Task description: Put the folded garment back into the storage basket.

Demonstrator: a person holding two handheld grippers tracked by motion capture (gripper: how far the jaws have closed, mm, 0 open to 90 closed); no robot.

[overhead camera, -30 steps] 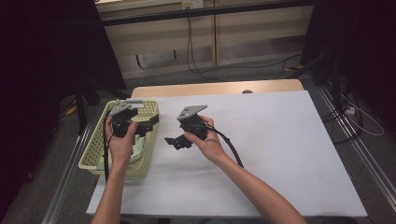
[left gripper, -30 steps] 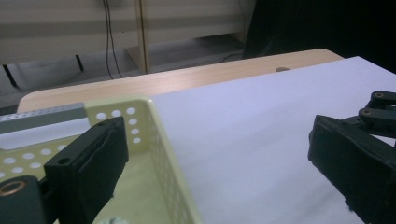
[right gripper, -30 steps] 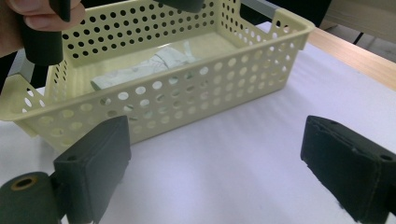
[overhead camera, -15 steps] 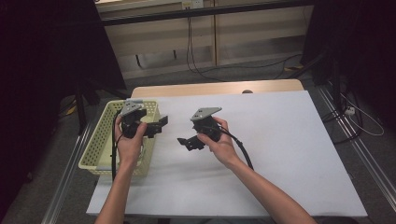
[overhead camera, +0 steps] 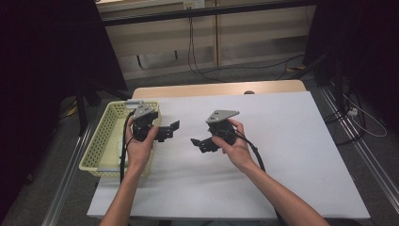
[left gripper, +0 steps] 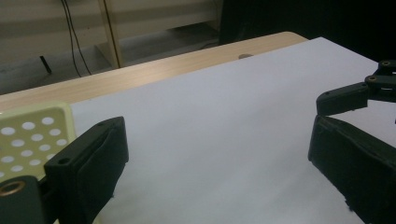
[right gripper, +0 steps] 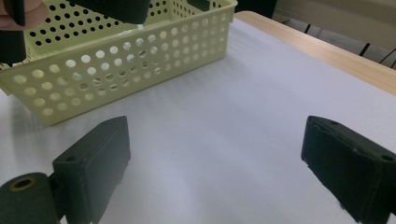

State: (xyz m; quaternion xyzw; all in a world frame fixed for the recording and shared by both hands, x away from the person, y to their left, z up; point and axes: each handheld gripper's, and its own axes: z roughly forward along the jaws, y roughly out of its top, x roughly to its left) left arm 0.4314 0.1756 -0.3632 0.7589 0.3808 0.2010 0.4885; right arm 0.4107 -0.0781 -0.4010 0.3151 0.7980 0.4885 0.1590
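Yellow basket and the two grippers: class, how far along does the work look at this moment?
Nothing looks done: the white table cover lies bare. In hand: the left gripper hangs open beside the yellow basket, and the right gripper hangs open over the cover, gripping nothing. Any picking or placing is left.
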